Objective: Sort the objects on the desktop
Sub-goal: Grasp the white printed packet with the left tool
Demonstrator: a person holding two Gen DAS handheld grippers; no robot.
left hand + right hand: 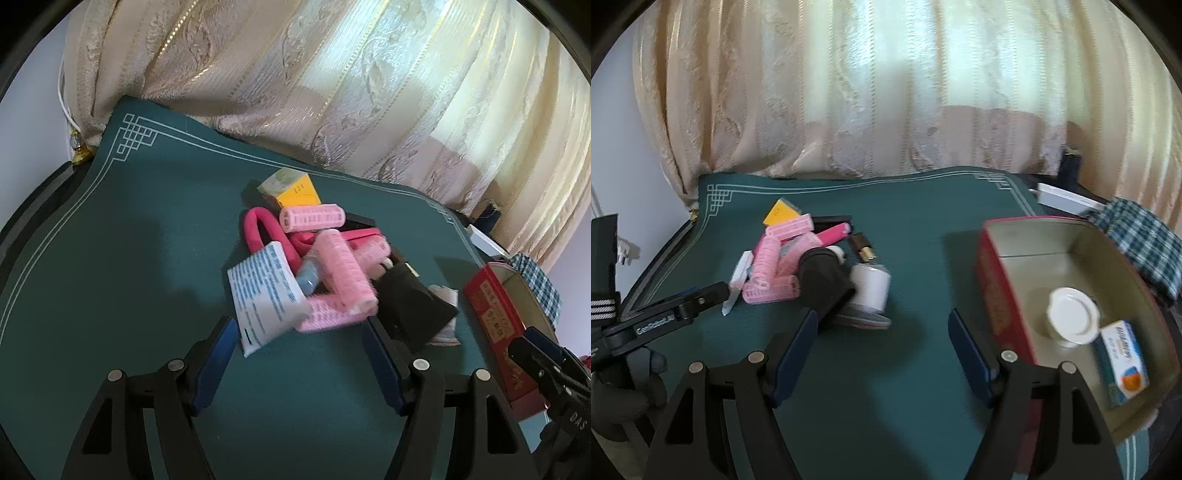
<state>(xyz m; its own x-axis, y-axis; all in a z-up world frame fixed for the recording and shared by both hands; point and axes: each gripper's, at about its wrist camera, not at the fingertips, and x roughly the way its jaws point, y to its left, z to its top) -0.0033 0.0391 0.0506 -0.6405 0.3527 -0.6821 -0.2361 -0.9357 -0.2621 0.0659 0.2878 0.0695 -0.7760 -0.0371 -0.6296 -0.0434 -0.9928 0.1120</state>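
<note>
Everything loose sits heaped mid-mat [110,258]: pink rollers [343,273], a white tube [264,295], a yellow box [295,190], a black block [410,299], a white jar [870,290]. It looks like one pile waiting to be sorted, item by item, into the red tin [993,280] by the mat's right edge. The tin already holds a white lid [1071,319] and a blue carton [1123,363], so the job seems barely begun.

Left gripper [299,362] tilts down at the pile from the near side, jaws spread and empty, the tube's end lying just beyond their tips — likely its pick. Right gripper [881,350] also slopes down, jaws wide with only bare mat between them, poised between pile and tin. In the right view, a dark-gloved hand [617,398] carries the left gripper from the mat's left side.
</note>
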